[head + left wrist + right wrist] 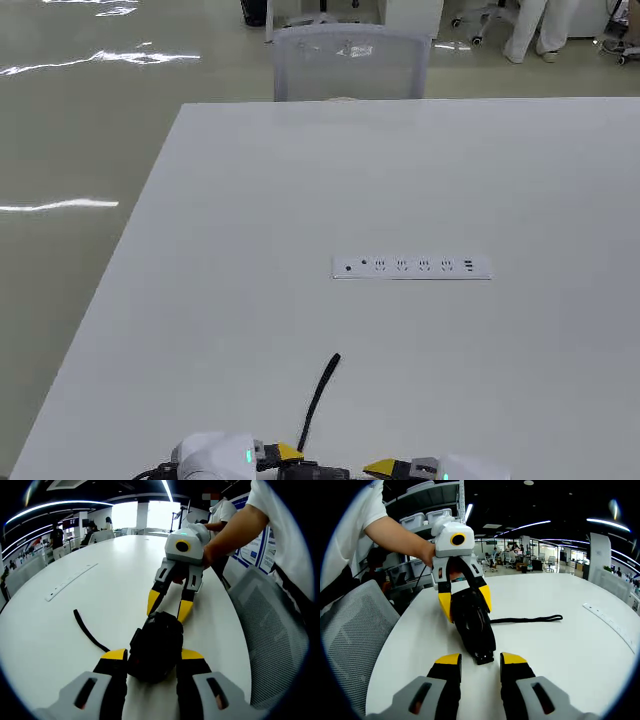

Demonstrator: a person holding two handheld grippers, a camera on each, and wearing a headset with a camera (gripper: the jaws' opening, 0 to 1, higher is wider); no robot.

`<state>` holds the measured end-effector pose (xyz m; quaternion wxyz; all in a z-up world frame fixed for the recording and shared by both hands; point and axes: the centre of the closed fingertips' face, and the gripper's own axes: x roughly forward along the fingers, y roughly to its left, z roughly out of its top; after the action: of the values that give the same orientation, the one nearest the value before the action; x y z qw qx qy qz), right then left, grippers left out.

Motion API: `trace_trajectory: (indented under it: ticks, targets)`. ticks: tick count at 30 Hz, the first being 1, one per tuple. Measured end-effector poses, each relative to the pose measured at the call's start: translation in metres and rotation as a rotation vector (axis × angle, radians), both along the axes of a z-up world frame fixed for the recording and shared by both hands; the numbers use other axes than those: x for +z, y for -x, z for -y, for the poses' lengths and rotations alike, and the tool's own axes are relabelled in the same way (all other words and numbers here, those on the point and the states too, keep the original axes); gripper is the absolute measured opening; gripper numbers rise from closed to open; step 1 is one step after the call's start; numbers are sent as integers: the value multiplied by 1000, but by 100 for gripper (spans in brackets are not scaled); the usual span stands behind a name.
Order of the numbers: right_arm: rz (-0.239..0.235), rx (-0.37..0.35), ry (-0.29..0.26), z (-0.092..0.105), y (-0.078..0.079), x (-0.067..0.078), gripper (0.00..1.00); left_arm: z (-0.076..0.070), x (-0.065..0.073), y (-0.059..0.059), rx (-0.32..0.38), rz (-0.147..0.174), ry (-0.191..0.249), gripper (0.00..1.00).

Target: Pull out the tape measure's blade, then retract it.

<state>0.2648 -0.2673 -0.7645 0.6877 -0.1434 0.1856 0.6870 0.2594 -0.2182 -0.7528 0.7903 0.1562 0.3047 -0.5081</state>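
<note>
Sitting clamped in left claw point(153, 654), tape measure point(156, 637) faces right claw point(480, 658).

I see the tape measure point(155, 645), a black case, lying on the white table point(300, 200) at 6 o'clock in the head view. Its black strap point(318, 400) trails toward 12 o'clock.

White short sleeve point(274, 507); black fingers point(113, 681) with yellow tips.

The white table point(250, 200) carries a power strip point(411, 267), black strap point(318, 400) and tape measure point(472, 615).
</note>
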Motion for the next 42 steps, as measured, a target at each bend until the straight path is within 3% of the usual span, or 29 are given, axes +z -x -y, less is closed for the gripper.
trace_trajectory:
  ticks: [14,26,35,42]
  targets:
    - [8,47,22,-7,3,-9,24,0,-1,0,-1,-3,-1,34]
    - [12,49,55,-1,1,-22,22,0,-1,0,-1,-3,0,34]
    - [42,60,31,-6,-2,-20,18,1,-1,0,1,-3,-1,34]
    - [36,54,15,-7,-4,-21,15,1,0,1,-2,-2,1,34]
